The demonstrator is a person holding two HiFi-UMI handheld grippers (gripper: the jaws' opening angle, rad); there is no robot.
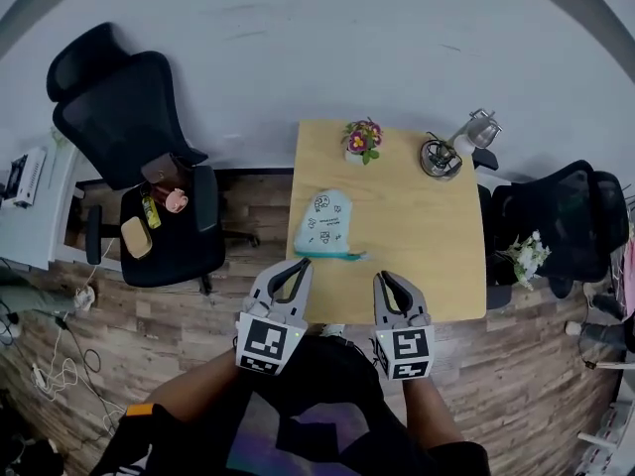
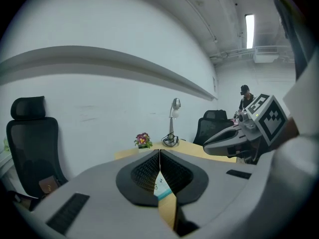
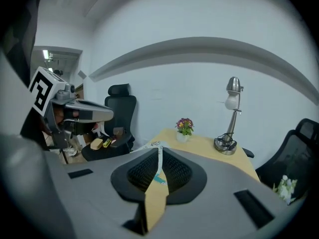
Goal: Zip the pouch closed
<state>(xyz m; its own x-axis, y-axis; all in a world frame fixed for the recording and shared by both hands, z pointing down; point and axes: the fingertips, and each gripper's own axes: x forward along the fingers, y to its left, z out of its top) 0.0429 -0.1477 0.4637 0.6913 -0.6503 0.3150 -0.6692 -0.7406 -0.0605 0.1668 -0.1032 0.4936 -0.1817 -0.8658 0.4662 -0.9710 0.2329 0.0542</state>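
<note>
A light blue pouch [image 1: 324, 223] with small printed figures lies flat on the wooden table [image 1: 427, 246], its teal zipper edge [image 1: 335, 255] facing me. Both grippers hover at the table's near edge, just short of the pouch and not touching it. My left gripper [image 1: 300, 266] is shut with nothing in it, its tips close to the pouch's near left corner. My right gripper [image 1: 385, 278] is also shut and empty, to the right of the pouch. Through the left jaws a sliver of the pouch [image 2: 162, 187] shows; the right gripper view shows the pouch [image 3: 152, 145] beyond its tips.
A small flower pot [image 1: 362, 140] and a desk lamp [image 1: 444, 155] stand at the table's far edge. A black office chair [image 1: 149, 157] with small items on its seat stands left; another black chair [image 1: 561, 228] and white flowers [image 1: 526, 256] are on the right.
</note>
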